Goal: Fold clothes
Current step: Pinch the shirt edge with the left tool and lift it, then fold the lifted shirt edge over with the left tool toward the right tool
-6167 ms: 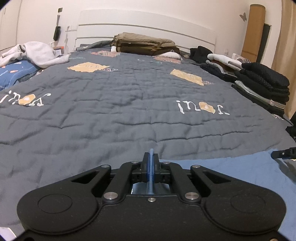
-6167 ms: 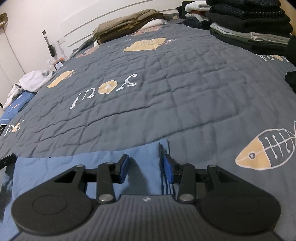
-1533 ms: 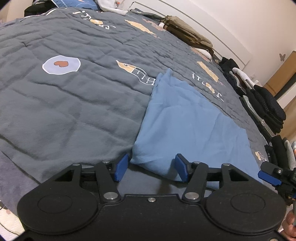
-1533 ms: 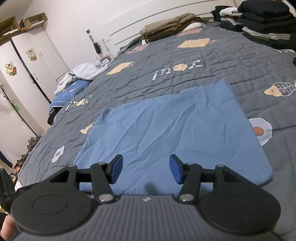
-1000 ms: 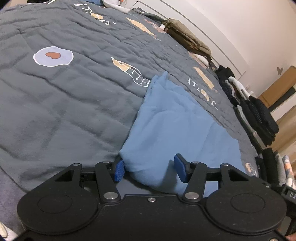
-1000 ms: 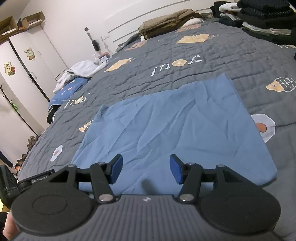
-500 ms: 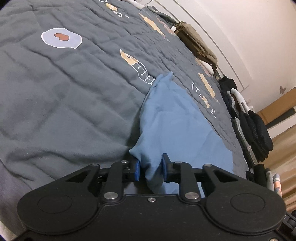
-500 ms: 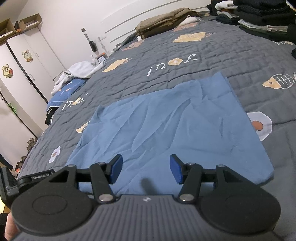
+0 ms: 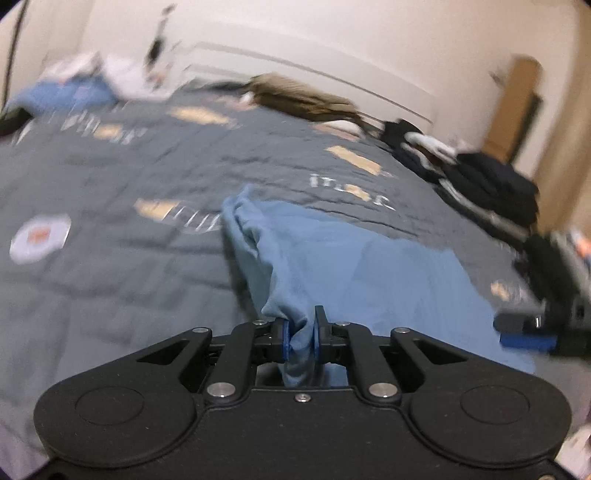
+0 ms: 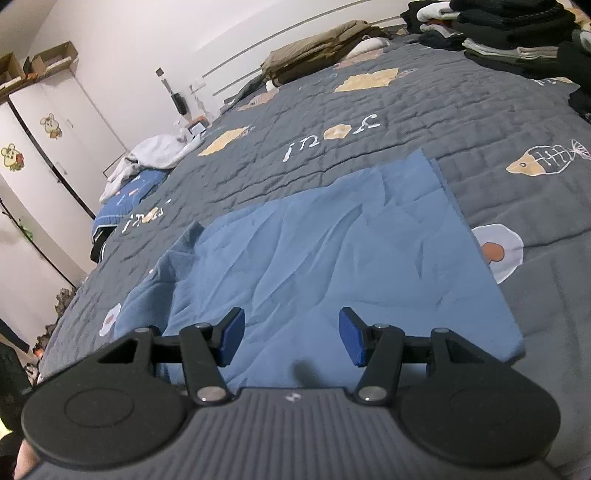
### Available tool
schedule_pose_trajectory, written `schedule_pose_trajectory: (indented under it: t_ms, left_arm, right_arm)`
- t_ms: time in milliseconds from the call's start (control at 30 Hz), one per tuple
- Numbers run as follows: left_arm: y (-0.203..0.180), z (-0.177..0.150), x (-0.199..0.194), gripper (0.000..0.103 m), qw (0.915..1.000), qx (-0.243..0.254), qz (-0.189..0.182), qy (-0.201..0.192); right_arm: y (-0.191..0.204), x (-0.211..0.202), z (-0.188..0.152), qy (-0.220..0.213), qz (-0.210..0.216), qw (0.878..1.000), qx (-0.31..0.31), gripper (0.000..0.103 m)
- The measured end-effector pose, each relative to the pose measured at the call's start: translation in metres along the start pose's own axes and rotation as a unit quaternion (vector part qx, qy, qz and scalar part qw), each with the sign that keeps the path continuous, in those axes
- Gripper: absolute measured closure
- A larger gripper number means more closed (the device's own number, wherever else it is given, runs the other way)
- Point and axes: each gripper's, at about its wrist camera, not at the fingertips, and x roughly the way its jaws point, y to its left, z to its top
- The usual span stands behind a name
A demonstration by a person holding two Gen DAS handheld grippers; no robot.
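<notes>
Above quilt point(image 9: 110, 258), left claw point(image 9: 300, 334) pinches blue cloth point(image 9: 332, 266).

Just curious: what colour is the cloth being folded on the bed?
Plain light blue cloth, no pattern; the right wrist view shows it best.

This is a bedroom in a home. A wide bed point(image 10: 424, 122) fills both views, covered by a grey quilt point(image 10: 369, 155) printed with fish, fried eggs and toast. At the bed's head stands a white slatted headboard point(image 10: 280, 37), with folded tan clothes point(image 10: 314, 59) stacked just before it. Along the bed's right edge lie piles of dark folded garments point(image 10: 513, 18). Left of the bed stands a white wardrobe point(image 10: 48, 147) with mouse stickers, cardboard boxes point(image 10: 48, 59) on top.
</notes>
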Motion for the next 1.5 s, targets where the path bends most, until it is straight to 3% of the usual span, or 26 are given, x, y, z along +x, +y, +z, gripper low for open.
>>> schedule_pose_trajectory:
  t_ms: [233, 500, 567, 633, 700, 767, 867, 1100, 1300, 1500]
  left_arm:
    - [-0.051, 0.0, 0.002, 0.092, 0.9937, 0.11, -0.024, -0.004]
    - [-0.106, -0.019, 0.022, 0.09, 0.9762, 0.21, -0.046, 0.025]
    - [-0.118, -0.026, 0.027, 0.075, 0.97, 0.234, -0.05, 0.04]
    - [-0.127, -0.033, 0.03, 0.067, 0.9632, 0.257, -0.057, 0.055]
    - [-0.13, -0.038, 0.021, 0.061, 0.9582, 0.276, -0.058, 0.045]
    - [-0.127, -0.037, 0.011, 0.059, 0.9568, 0.281, -0.063, 0.039]
    - [-0.116, -0.024, -0.002, 0.058, 0.9621, 0.262, -0.068, 0.035]
    - [-0.092, -0.009, -0.023, 0.055, 0.964, 0.251, -0.077, 0.038]
    - [-0.079, -0.017, -0.018, 0.055, 0.9617, 0.264, -0.055, 0.052]
    - [-0.073, -0.022, -0.015, 0.055, 0.9606, 0.266, -0.056, 0.057]
  right_arm:
    - [-0.01, -0.01, 0.005, -0.013, 0.004, 1.0, 0.016, 0.047]
    - [-0.031, -0.023, 0.014, -0.032, -0.003, 0.998, 0.05, 0.047]
    - [-0.035, -0.022, 0.014, -0.028, -0.006, 0.998, 0.053, 0.047]
    - [-0.038, -0.02, 0.014, -0.022, -0.01, 0.998, 0.055, 0.047]
    - [-0.042, -0.017, 0.013, -0.015, -0.016, 0.998, 0.057, 0.047]
    - [-0.044, -0.014, 0.012, -0.009, -0.016, 0.998, 0.06, 0.047]
    - [-0.041, -0.013, 0.01, -0.002, -0.005, 0.998, 0.056, 0.047]
    - [-0.012, -0.004, 0.003, 0.011, 0.03, 0.999, 0.002, 0.047]
    - [0.016, 0.002, -0.003, 0.007, 0.048, 0.998, -0.036, 0.047]
    - [0.039, 0.012, -0.009, 0.02, 0.063, 0.996, -0.06, 0.046]
